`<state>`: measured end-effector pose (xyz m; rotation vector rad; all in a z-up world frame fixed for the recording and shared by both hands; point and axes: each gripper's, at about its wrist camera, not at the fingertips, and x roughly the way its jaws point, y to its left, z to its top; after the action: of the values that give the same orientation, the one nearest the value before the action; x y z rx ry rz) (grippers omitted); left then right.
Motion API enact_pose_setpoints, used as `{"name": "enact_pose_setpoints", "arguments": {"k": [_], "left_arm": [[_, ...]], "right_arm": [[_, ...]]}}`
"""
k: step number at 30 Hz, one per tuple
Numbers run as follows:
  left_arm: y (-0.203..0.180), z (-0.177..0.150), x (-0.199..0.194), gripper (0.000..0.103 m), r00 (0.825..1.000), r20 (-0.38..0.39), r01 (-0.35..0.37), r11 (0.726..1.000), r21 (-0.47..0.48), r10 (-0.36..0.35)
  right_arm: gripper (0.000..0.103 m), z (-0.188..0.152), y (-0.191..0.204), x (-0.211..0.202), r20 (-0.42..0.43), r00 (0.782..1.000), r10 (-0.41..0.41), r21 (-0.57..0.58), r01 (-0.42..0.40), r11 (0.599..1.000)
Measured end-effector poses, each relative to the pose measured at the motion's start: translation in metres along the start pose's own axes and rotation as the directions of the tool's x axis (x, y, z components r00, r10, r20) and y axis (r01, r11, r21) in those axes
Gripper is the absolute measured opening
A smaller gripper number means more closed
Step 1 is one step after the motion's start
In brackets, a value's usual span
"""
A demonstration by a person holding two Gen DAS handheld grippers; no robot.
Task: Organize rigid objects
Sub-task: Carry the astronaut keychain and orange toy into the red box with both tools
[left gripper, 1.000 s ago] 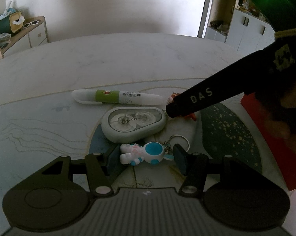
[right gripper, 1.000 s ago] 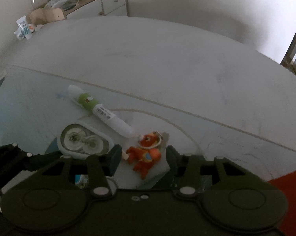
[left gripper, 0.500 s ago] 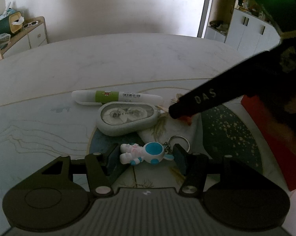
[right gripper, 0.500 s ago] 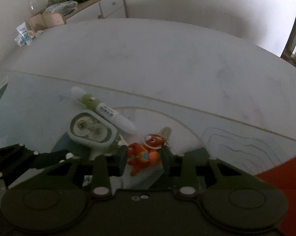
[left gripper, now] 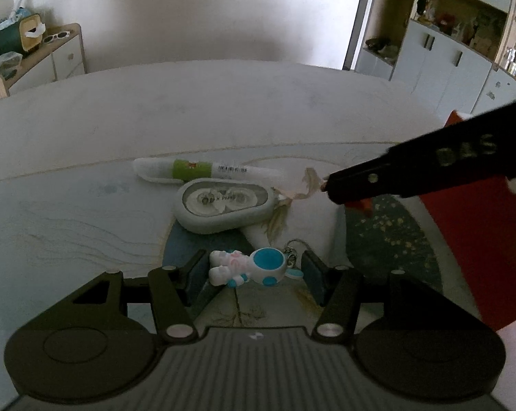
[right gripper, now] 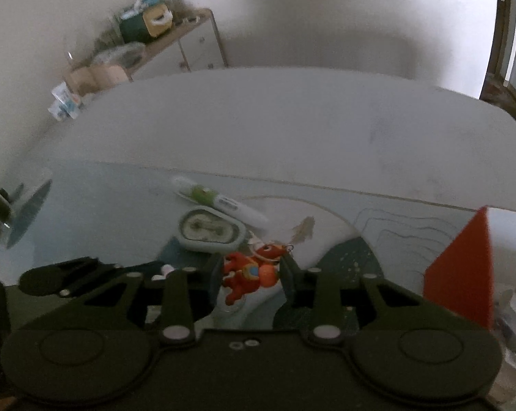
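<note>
A white and blue astronaut keychain (left gripper: 254, 269) lies on the mat between the fingers of my left gripper (left gripper: 253, 275), which is shut on it end to end. My right gripper (right gripper: 253, 269) is shut on an orange dragon keychain (right gripper: 249, 272) and holds it above the mat. From the left wrist view the right gripper (left gripper: 340, 190) reaches in from the right, with a bit of the orange toy (left gripper: 362, 205) showing under its tip. A grey correction tape (left gripper: 223, 207) (right gripper: 208, 229) and a white and green pen (left gripper: 206, 170) (right gripper: 220, 202) lie just beyond.
A red box (left gripper: 477, 239) (right gripper: 463, 274) stands at the right edge of the patterned mat (left gripper: 388, 236). The pale round table (left gripper: 223, 102) stretches far behind. A low cabinet (left gripper: 52, 58) with clutter stands at the back left, white cupboards (left gripper: 446, 68) at the back right.
My right gripper closed on the orange dragon keychain and lifted it up and to the right. The correction tape was nudged and turned. The left gripper stayed still.
</note>
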<state>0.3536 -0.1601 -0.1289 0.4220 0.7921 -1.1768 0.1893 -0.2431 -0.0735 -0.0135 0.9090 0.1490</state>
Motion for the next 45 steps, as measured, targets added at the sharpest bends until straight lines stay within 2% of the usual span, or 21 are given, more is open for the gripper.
{"name": "enact_pose_setpoints", "arguments": {"k": [12, 19, 23, 37, 45], "left_arm": [[-0.011, 0.024, -0.055, 0.059, 0.997, 0.056, 0.051, 0.999, 0.012, -0.051], [-0.041, 0.04, -0.085, 0.059, 0.991, 0.098, 0.081, 0.995, 0.051, -0.086], [-0.059, 0.048, -0.092, 0.059, 0.99, 0.085, 0.115, 0.993, 0.027, -0.117], [-0.165, 0.061, -0.103, 0.059, 0.984, 0.106, 0.132, 0.984, 0.118, -0.144], [-0.224, 0.075, -0.086, 0.059, 0.984, 0.091, 0.132, 0.975, 0.179, -0.15]], "right_arm": [[0.034, -0.012, -0.014, -0.074, 0.103, 0.995, 0.005, 0.02, -0.007, 1.0], [0.034, -0.025, -0.039, -0.113, 0.164, 0.986, 0.004, 0.033, -0.01, 0.999], [0.034, -0.033, -0.058, -0.133, 0.183, 0.983, -0.001, 0.037, -0.006, 0.999], [0.034, -0.075, -0.154, -0.181, 0.205, 0.976, -0.08, 0.096, 0.061, 0.993], [0.034, -0.098, -0.198, -0.188, 0.185, 0.978, -0.101, 0.113, 0.081, 0.99]]}}
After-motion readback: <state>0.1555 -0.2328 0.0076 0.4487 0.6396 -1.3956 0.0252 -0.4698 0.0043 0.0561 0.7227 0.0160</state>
